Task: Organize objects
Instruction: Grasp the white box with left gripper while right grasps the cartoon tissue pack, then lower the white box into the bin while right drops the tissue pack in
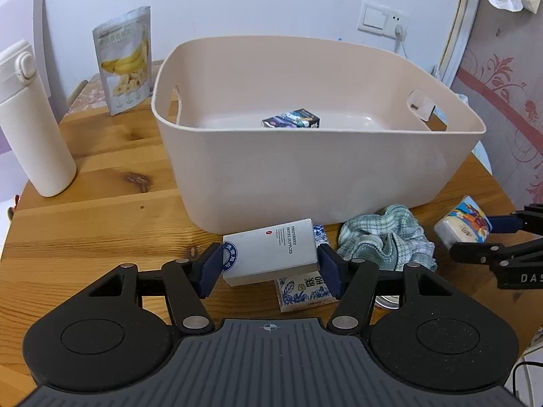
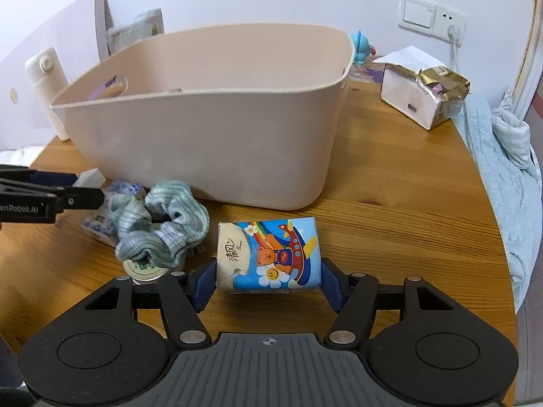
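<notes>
Wooden tabletop (image 1: 101, 210) carries everything here, so work across it from your left. At ten o'clock in the left wrist view stand a white flask (image 1: 32, 122) and a banana-chip pouch (image 1: 124, 61); leave them be. Your left gripper (image 1: 269, 268) has its blue pads pressed on both short ends of the grey-white hotel-supplies box (image 1: 271, 254), which looks lifted just clear of the patterned packet (image 1: 305, 290) beneath it. Straight ahead at twelve o'clock sits the pink plastic tub (image 1: 305, 176), one small carton (image 1: 292, 120) already inside.

I judge the step to be carrying both items over the near wall. Raise the box well above the rim before moving forward, since that wall is tall and close. Keep it level; the grip is only on its ends.

Right of the box lies the green striped cloth (image 2: 163, 224), then your right gripper (image 2: 269, 283), clamped on the cartoon tissue pack (image 2: 271, 254). That pack is soft, so hold the squeeze steady. From there the tub lies at eleven o'clock; swing left as you rise, and stagger the two drops so the grippers do not meet.
</notes>
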### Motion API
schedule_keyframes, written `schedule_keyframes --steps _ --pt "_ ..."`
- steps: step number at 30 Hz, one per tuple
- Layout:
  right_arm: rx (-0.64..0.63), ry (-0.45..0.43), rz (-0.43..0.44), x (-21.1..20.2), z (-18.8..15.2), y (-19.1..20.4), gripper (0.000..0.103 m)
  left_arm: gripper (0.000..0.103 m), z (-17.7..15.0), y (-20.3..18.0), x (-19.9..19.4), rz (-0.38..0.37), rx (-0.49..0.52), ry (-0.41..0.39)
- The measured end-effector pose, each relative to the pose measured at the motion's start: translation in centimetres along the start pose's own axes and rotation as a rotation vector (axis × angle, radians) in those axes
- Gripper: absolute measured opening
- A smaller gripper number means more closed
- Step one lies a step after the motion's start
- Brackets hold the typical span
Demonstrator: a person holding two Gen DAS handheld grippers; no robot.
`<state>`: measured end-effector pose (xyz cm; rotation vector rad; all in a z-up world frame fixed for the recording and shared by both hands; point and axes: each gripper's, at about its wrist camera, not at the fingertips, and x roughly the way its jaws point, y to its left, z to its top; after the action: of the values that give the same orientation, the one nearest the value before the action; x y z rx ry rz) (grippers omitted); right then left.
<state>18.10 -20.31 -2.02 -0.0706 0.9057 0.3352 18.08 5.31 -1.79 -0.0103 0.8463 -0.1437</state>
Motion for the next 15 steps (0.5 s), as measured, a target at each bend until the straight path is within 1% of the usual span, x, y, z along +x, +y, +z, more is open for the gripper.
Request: schedule_keyframes --steps 15 --pt "-0.014 -0.133 -0.009 -4.9 1.3 0.3 0.061 0.062 1.2 -0.6 -4.3 0.008 0.022 -0.098"
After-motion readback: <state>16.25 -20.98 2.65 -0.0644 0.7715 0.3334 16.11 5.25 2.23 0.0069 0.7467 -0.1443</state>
